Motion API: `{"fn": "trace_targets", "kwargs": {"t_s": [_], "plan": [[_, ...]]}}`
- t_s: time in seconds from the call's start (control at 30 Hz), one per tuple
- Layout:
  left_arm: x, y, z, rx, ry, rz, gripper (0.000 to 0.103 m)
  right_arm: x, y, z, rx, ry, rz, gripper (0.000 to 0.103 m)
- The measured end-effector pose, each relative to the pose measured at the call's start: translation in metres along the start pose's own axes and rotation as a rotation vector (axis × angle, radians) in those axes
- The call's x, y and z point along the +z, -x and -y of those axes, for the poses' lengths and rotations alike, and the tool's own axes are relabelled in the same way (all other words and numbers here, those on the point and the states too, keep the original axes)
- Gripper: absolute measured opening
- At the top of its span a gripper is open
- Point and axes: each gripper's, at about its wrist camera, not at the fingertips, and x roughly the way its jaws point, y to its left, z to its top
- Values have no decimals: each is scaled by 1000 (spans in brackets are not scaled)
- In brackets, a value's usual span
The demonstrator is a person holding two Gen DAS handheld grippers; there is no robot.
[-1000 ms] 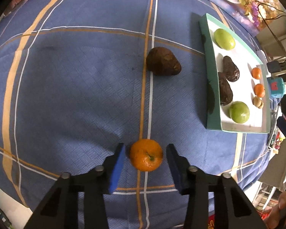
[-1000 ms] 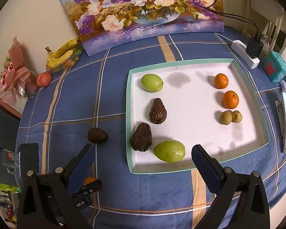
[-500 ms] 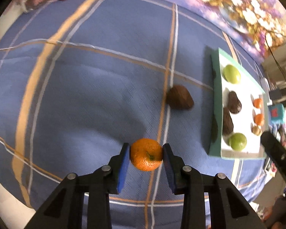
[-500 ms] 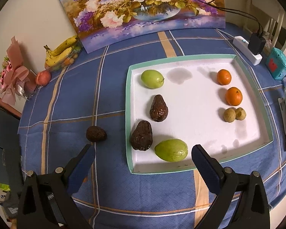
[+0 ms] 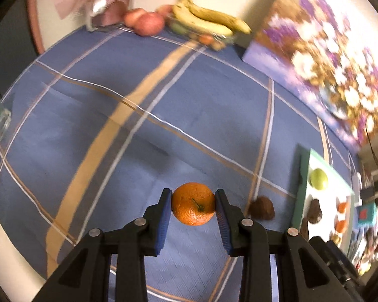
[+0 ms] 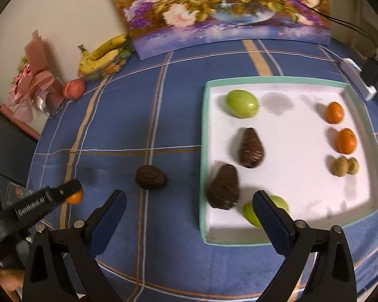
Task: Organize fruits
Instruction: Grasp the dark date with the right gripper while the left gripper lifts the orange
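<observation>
My left gripper is shut on an orange, held above the blue cloth. In the right wrist view that orange peeks out behind the left gripper's black finger at the left. A dark brown avocado lies loose on the cloth left of the tray, and shows too as the avocado in the left wrist view. The white tray with a green rim holds two green fruits, two brown avocados, two oranges and two small brown fruits. My right gripper hangs open over the tray's near left corner, nothing between its fingers.
A flower painting leans on the wall behind the table. Bananas, a red apple and a pink bouquet sit at the far left. A white power strip and a teal box lie right of the tray.
My left gripper closed on the orange and lifted it off the cloth, tilting up so the back wall shows. My right gripper drifted left, toward the tray's near left corner.
</observation>
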Motion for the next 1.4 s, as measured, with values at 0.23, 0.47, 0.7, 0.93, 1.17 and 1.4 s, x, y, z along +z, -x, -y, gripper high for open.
{"fn": "trace_targets", "kwargs": {"t_s": [0.23, 0.47, 0.7, 0.93, 1.17, 1.4], "plan": [[15, -9, -14, -6, 80, 27, 37, 5, -17, -18, 75, 49, -4, 75], [19, -18, -19, -12, 105, 8, 37, 6, -42, -42, 84, 137, -44, 60], [24, -28, -20, -21, 102, -11, 37, 8, -70, -46, 98, 142, -87, 55], [26, -39, -19, -15, 98, -33, 37, 8, -94, -46, 70, 139, -109, 53], [26, -40, -18, -24, 101, -36, 37, 10, -98, -45, 91, 128, -106, 47], [20, -34, -14, -30, 93, -26, 37, 12, -71, -42, 108, 115, -40, 47]]}}
